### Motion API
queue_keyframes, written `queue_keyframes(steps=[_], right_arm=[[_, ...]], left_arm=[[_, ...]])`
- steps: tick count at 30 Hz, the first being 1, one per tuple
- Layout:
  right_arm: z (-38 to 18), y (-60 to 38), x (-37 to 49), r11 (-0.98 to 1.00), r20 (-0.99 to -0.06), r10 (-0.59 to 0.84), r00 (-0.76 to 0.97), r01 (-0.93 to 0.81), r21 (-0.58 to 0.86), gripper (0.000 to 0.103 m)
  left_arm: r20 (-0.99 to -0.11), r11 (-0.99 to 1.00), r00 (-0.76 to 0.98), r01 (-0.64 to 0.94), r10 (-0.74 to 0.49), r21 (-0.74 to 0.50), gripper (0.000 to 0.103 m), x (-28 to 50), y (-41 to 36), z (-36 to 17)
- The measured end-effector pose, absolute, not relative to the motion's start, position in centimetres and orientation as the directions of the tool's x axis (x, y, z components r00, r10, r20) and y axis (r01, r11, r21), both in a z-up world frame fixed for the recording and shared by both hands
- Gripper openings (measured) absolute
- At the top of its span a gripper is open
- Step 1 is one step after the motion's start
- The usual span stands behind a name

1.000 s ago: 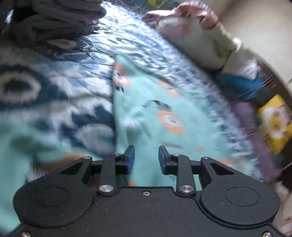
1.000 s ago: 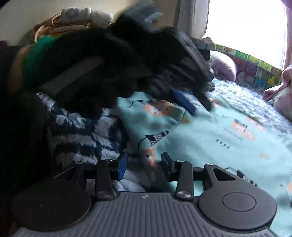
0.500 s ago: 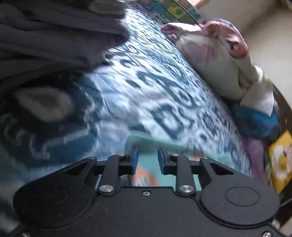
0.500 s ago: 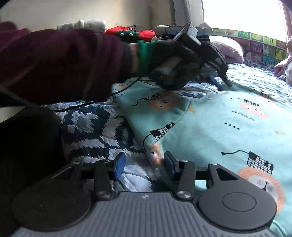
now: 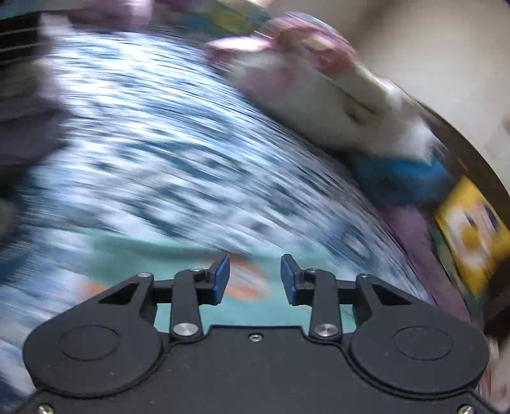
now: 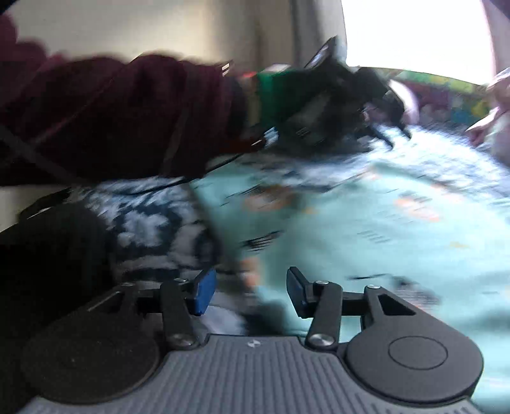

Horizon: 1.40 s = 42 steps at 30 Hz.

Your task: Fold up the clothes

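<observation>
Mint-green printed cotton garment (image 6: 366,229) lies spread flat on the blue-and-white patterned quilt (image 5: 165,153), orange motifs blurred. Right gripper (image 6: 251,288) hovers over its near left edge, jaws wide apart with nothing between them. Left gripper (image 5: 255,278) sits above the garment's far edge (image 5: 242,286), jaws parted and gripping nothing. Pink-and-white bundled bedding (image 5: 306,86) lies far right.

A bed covered in a navy-and-white patterned quilt (image 5: 165,153) fills the room, smeared by motion blur. A plain cream wall (image 6: 153,28) rises behind it, beside a pale curtain (image 6: 315,32) and a window blown out with white daylight (image 6: 414,35). Along the far edge lie a pink-and-white bundled blanket (image 5: 306,82), a blue cloth (image 5: 401,178) and a yellow picture panel (image 5: 475,235).
</observation>
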State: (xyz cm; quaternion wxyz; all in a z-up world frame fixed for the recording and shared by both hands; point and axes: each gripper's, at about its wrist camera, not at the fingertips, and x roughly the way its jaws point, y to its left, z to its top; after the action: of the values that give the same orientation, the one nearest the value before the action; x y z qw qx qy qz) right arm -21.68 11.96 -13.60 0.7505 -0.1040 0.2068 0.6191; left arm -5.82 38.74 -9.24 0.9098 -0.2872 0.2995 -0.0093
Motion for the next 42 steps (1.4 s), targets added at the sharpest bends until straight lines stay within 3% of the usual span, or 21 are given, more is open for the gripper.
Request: queue_keyframes(steps=[4,10,14,23,25,26,27,34,39,42], right_arm=[[-12.1,5.9,-18.8,0.453,-0.385,0.834,0.396,-0.889,0.069,0.049],[-14.7,0.7,-14.0,0.660,-0.467,0.696,0.546,-0.742,0.116,0.038],[-16.4,1.4,-13.7,0.655,-0.538,0.663,0.520,-0.751,0.081,0.037],[-16.9,1.5,-13.3,0.646,-0.551,0.674,0.493,-0.754,0.117,0.037],[-16.9,1.6,-13.1,0.646,-0.553,0.674,0.490,-0.753,0.120,0.037],[-16.9,1.7,-13.0,0.647,-0.555,0.674,0.488,-0.753,0.123,0.037],[-16.9,1.8,-12.8,0.647,-0.556,0.673,0.488,-0.753,0.122,0.038],[-16.1,1.7,-12.7,0.652,-0.553,0.678,0.484,-0.743,0.149,0.038],[-14.0,-0.7,-13.2,0.668,-0.459,0.707,0.538,-0.721,0.184,0.038],[-13.2,-3.7,-11.6,0.741,-0.422,0.663,0.619,-0.625,0.247,0.040]], left_arm=[[-0.567,0.875,0.764,-0.005,-0.309,-0.484,0.037,-3.9,31.1,-11.0],[-0.642,0.904,0.664,0.127,-0.383,-0.409,0.035,-2.0,22.5,-15.2],[-0.646,0.919,0.699,0.041,-0.307,-0.393,0.028,2.0,24.4,-15.6],[-0.637,0.874,0.744,-0.158,-0.200,-0.459,0.025,11.0,32.4,-15.9],[-0.645,0.871,0.746,-0.197,-0.165,-0.451,0.026,11.7,32.8,-15.6],[-0.645,0.861,0.749,-0.220,-0.153,-0.459,0.035,12.0,33.1,-15.5],[-0.645,0.849,0.751,-0.245,-0.139,-0.468,0.035,12.0,33.4,-15.4],[-0.570,0.846,0.808,-0.194,-0.149,-0.497,0.034,5.6,30.8,-12.0],[-0.532,0.823,0.817,-0.137,-0.221,-0.552,0.034,-2.4,27.5,-11.2],[-0.530,0.836,0.810,-0.094,-0.251,-0.541,0.038,-7.4,25.1,-11.0]])
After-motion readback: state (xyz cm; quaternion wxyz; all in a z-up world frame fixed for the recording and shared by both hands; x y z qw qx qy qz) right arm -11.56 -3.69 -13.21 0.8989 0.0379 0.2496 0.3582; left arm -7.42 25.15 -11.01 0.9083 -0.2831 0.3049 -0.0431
